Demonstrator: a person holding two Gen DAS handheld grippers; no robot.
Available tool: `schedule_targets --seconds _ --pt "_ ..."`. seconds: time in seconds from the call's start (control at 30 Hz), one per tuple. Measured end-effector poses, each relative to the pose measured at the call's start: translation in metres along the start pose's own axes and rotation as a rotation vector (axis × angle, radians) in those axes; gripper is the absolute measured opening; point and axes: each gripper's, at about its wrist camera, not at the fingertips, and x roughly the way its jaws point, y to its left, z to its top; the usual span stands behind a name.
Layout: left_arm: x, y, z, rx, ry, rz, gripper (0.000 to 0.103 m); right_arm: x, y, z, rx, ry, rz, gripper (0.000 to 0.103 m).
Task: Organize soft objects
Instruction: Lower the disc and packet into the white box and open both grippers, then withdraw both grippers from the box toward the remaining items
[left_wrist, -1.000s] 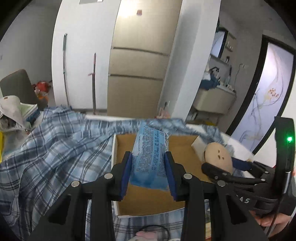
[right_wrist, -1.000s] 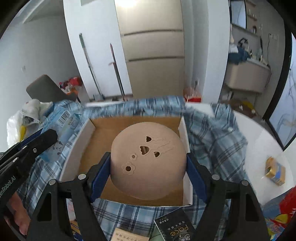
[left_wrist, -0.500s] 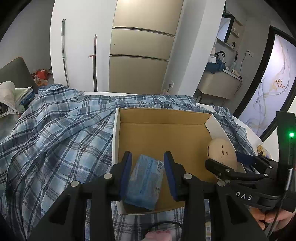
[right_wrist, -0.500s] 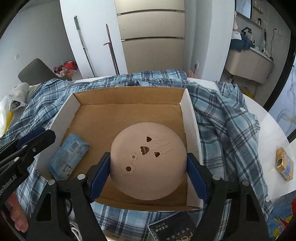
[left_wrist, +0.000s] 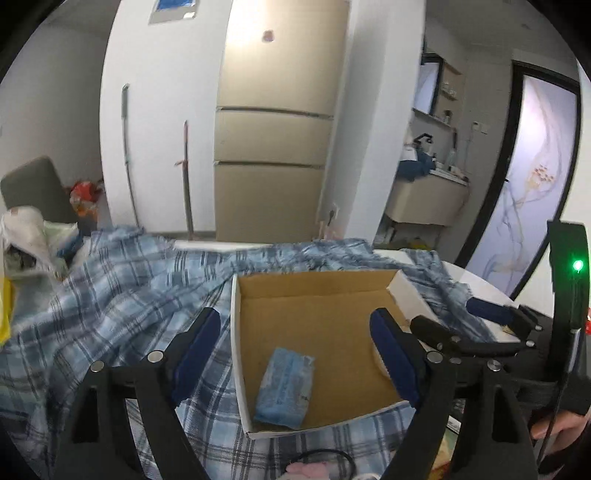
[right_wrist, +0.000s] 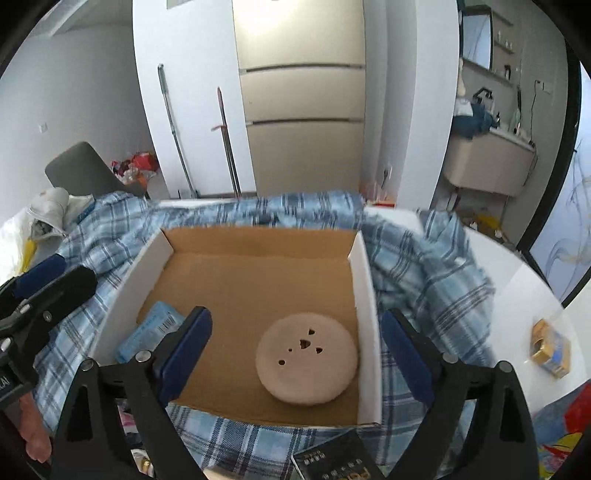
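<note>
Where box (right_wrist: 364, 258) sits, plaid cloth (right_wrist: 424, 266) surrounds.

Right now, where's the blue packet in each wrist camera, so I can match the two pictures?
Left wrist: blue packet lies low centre, in the cardboard box's near-left corner.
Right wrist: blue packet sits low left, partly hidden by a finger.
Shared landmark: the cardboard box on the plaid cloth.

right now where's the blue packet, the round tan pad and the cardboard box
blue packet (left_wrist: 284, 387), left wrist view, middle of its wrapper
round tan pad (right_wrist: 308, 363), right wrist view, flat top just below the cut-out holes
cardboard box (right_wrist: 364, 288), right wrist view, white right-hand wall
</note>
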Motion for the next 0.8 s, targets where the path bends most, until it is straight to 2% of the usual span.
schedule_targets --seconds 0.2,0.33,0.43,0.6,0.8 --pt "-0.052 -0.008 0.015 0.01 -0.081 -0.028 0.085 -0.06 -0.005 0.011 0.0 -0.109 0.01 0.093" --pt "-0.089 -0.01 0.013 0.026 -0.146 -0.018 0.085 -0.1 -0.007 0.013 -0.009 -0.178 0.013 0.093" --pt "-0.112 -0.007 0.007 0.017 -0.161 -0.032 0.085 -0.124 -0.006 0.009 -0.007 -0.217 0.028 0.093" --pt "-0.148 -0.009 -0.009 0.028 -0.186 -0.046 0.085 -0.153 0.001 -0.004 -0.011 -0.254 0.038 0.093" --pt "-0.169 -0.011 -0.036 0.029 -0.184 -0.064 0.085 -0.165 0.012 -0.025 -0.011 -0.243 0.039 0.093"
